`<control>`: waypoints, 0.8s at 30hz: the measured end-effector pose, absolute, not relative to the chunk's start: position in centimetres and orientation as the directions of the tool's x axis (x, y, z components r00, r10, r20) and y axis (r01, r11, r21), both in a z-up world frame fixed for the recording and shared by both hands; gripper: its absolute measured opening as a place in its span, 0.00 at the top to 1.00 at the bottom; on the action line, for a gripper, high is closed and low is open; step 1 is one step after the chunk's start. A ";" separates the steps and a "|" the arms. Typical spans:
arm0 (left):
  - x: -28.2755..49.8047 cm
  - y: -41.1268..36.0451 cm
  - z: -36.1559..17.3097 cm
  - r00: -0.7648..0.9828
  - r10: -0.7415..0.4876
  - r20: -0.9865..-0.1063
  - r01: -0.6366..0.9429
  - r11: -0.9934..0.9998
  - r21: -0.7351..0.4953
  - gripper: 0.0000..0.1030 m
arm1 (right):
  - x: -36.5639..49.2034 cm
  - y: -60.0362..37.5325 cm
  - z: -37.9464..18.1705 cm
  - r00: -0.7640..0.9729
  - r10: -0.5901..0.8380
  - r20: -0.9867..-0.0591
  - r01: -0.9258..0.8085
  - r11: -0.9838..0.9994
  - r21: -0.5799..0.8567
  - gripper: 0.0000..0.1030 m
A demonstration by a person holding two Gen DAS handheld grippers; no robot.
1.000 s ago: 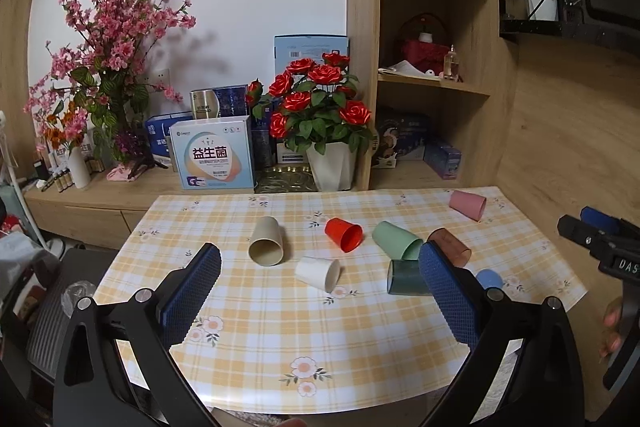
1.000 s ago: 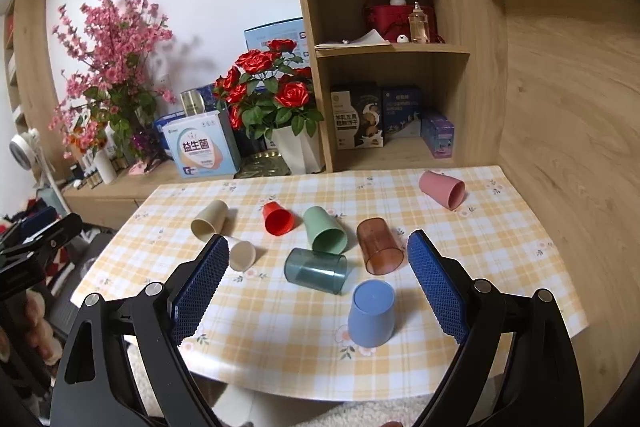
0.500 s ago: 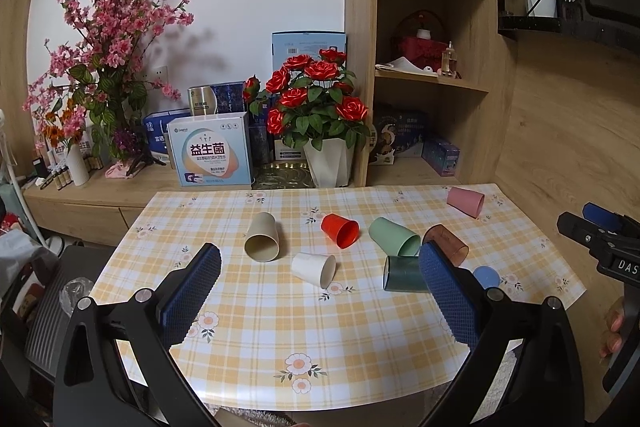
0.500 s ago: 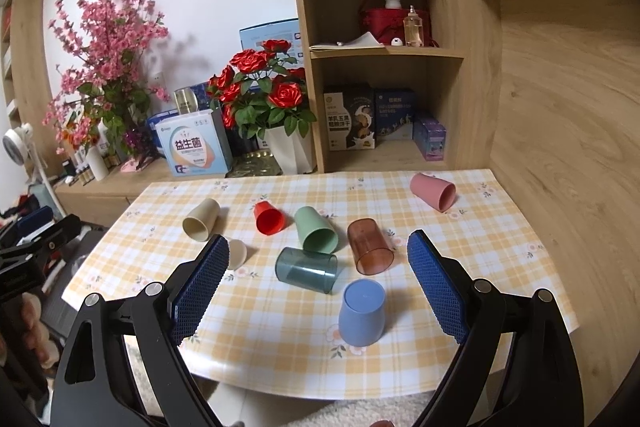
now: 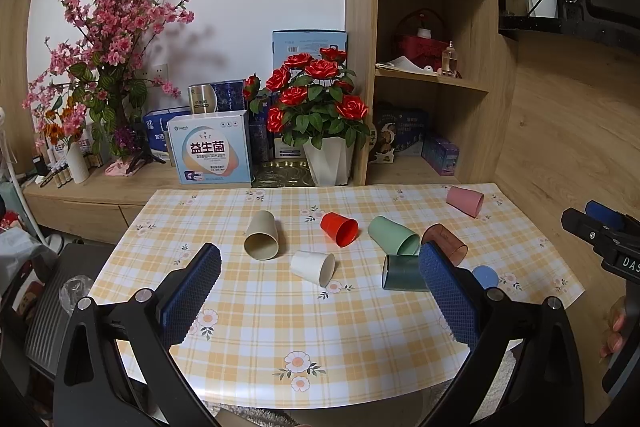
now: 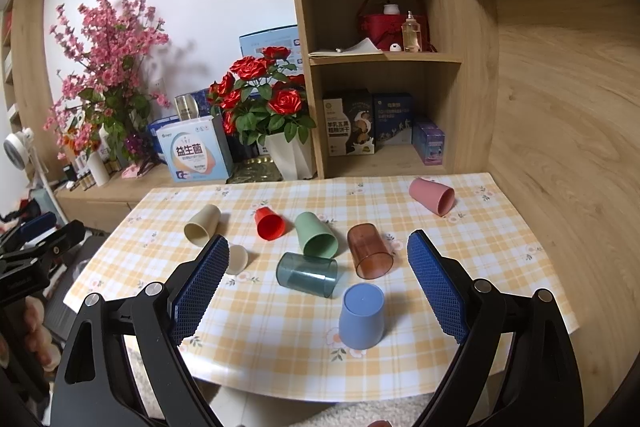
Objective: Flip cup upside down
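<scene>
the left gripper (image 5: 320, 287) is held wide apart and empty above the near edge of the bench covered in a yellow checked floral cloth (image 5: 260, 339); the right gripper (image 6: 318, 291) is likewise spread wide and grips nothing; both are kept back from the cups, probably so that a target can be chosen; a small blue plastic cup (image 6: 362, 315) is seen standing mouth-down near the front edge, between the right gripper's fingers in that view, so it is judged already flipped; the other cups are lying on their sides: a beige cup (image 5: 262, 235), a red cup (image 5: 339, 229), a white cup (image 5: 313, 267), a pale green cup (image 5: 392, 235), a translucent dark teal cup (image 6: 307, 274), a translucent brown cup (image 6: 369, 251), and a pink cup (image 6: 432, 195) set well apart at the far right corner; the teal and brown cups are nearest the right gripper, and one of them is judged the likely next target.
</scene>
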State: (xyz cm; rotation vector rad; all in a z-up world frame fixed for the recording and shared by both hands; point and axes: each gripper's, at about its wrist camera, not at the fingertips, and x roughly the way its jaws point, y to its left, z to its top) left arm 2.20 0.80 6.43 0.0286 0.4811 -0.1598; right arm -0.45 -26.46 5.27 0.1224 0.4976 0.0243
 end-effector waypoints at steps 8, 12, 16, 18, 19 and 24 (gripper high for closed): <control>1.9 1.0 6.6 0.876 -0.149 -0.459 0.162 0.987 -0.012 0.06 | -0.8 -26.4 5.7 0.884 0.048 -0.465 0.010 0.992 0.122 0.15; 1.7 1.0 6.8 0.876 -0.153 -0.457 0.165 0.986 -0.014 0.06 | -0.9 -26.4 5.9 0.887 0.046 -0.460 0.012 0.993 0.121 0.15; 1.5 1.0 7.3 0.878 -0.156 -0.452 0.168 0.986 -0.015 0.06 | -1.0 -26.5 6.0 0.889 0.045 -0.455 0.012 0.992 0.123 0.15; 1.4 1.0 7.4 0.879 -0.158 -0.449 0.169 0.985 -0.015 0.06 | -1.0 -26.5 6.1 0.890 0.046 -0.453 0.011 0.992 0.123 0.15; 1.4 0.9 7.5 0.879 -0.158 -0.449 0.170 0.985 -0.015 0.06 | -1.1 -26.5 6.1 0.891 0.045 -0.452 0.012 0.992 0.123 0.15; 1.3 0.9 7.7 0.879 -0.163 -0.448 0.174 0.985 -0.016 0.06 | -1.2 -26.6 6.2 0.893 0.047 -0.448 0.011 0.992 0.124 0.15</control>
